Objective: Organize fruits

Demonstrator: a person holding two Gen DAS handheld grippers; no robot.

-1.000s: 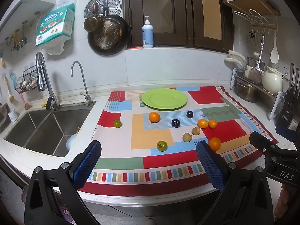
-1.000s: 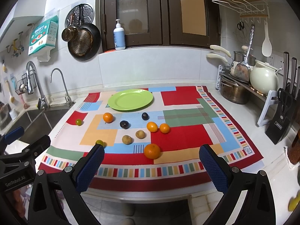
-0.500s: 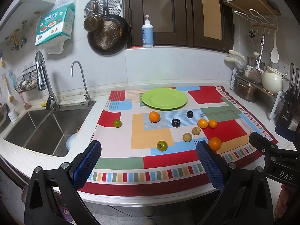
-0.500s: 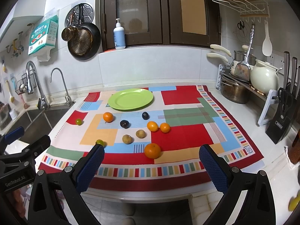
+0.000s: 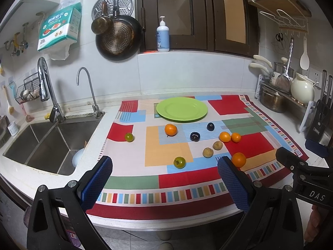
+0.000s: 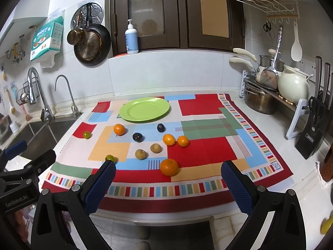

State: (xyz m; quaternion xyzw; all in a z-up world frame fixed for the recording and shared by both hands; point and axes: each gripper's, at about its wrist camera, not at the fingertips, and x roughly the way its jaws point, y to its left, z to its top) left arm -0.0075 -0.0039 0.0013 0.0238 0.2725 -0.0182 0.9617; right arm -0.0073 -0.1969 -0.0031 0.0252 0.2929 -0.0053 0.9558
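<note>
A green plate (image 5: pixel 182 109) (image 6: pixel 144 109) lies bare at the back of a patchwork cloth (image 5: pixel 235 105) (image 6: pixel 199 104). Scattered in front of it are several oranges, the nearest orange (image 5: pixel 238 159) (image 6: pixel 169 167) being the largest, two dark plums (image 5: pixel 195 136) (image 6: pixel 138 137), two brownish fruits (image 5: pixel 208 152) (image 6: pixel 141 154) and two green fruits (image 5: pixel 179 162) (image 6: pixel 87 134). My left gripper (image 5: pixel 164 184) hangs open at the counter's front edge, nothing between its blue pads. My right gripper (image 6: pixel 167 186) is open too, beside it on the right, also holding nothing.
A steel sink (image 5: pixel 41 143) with two taps lies left of the cloth. Pots, a cream kettle (image 6: pixel 292 87) and a knife block (image 6: pixel 314 133) line the right side. A soap bottle (image 5: pixel 163 35) stands on the sill and pans hang on the wall.
</note>
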